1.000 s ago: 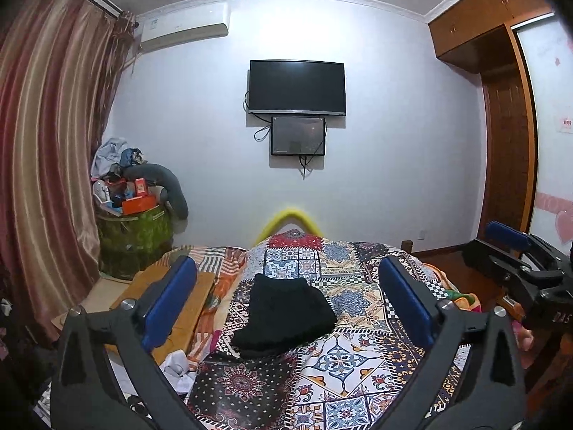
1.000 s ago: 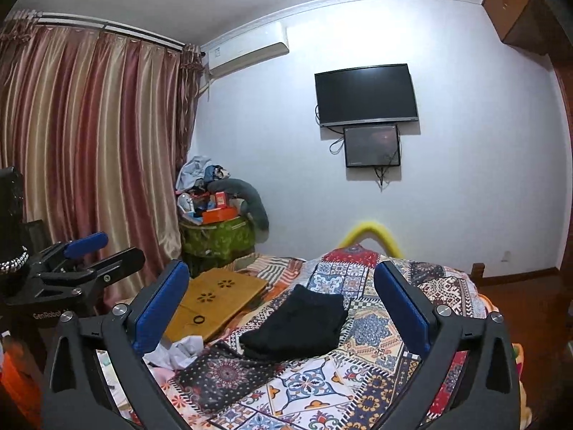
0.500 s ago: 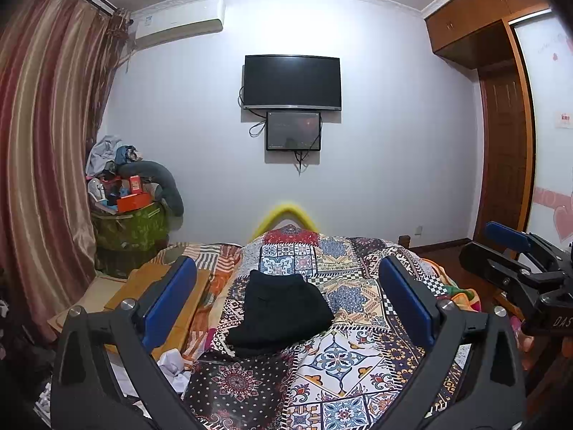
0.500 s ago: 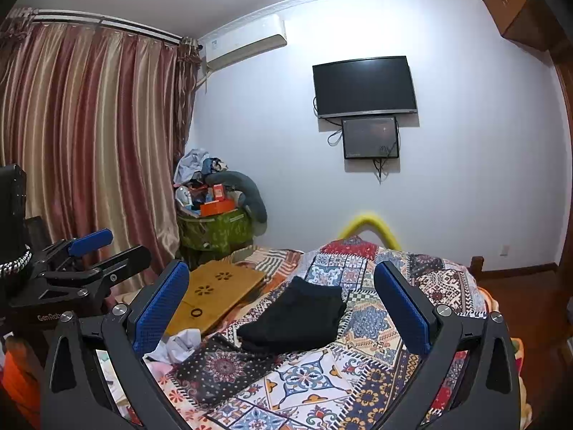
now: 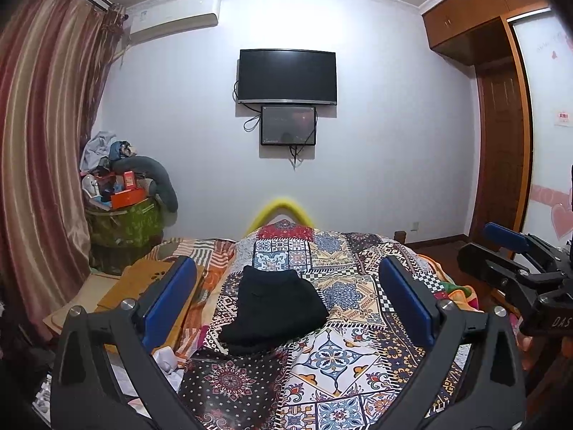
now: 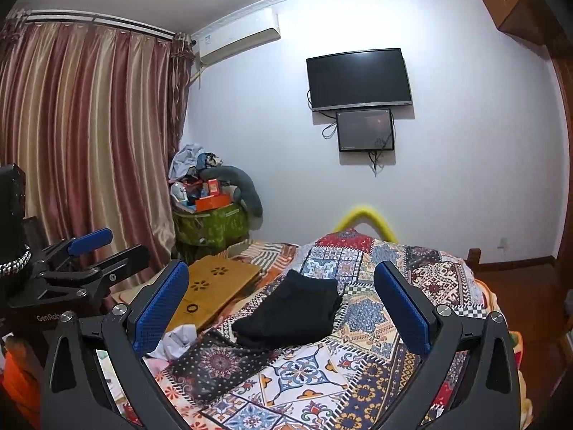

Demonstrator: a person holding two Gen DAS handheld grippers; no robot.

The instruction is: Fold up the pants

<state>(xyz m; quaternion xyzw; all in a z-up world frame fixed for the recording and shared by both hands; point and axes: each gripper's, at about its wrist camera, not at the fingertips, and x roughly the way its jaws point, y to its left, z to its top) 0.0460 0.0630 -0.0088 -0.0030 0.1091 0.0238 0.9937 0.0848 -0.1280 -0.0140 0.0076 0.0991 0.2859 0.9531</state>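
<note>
Black pants (image 5: 274, 308) lie folded into a compact stack on the patterned bedspread (image 5: 343, 354), near the middle of the bed; they also show in the right wrist view (image 6: 293, 313). My left gripper (image 5: 286, 301) is open and empty, held above and short of the pants. My right gripper (image 6: 283, 302) is open and empty, also back from the pants. Each gripper shows at the edge of the other's view: the right one (image 5: 515, 265) and the left one (image 6: 89, 251).
A wooden lap desk (image 6: 211, 290) and crumpled white cloth (image 6: 175, 340) lie left of the bed. A green bin heaped with clutter (image 5: 123, 222) stands by the curtain (image 6: 89, 150). A TV (image 5: 286, 77) hangs on the far wall. A wardrobe (image 5: 501, 125) stands at right.
Both grippers have tilted and drawn slightly back, so the room sits lower in each view. The pants have not moved. Both grippers stay open.
</note>
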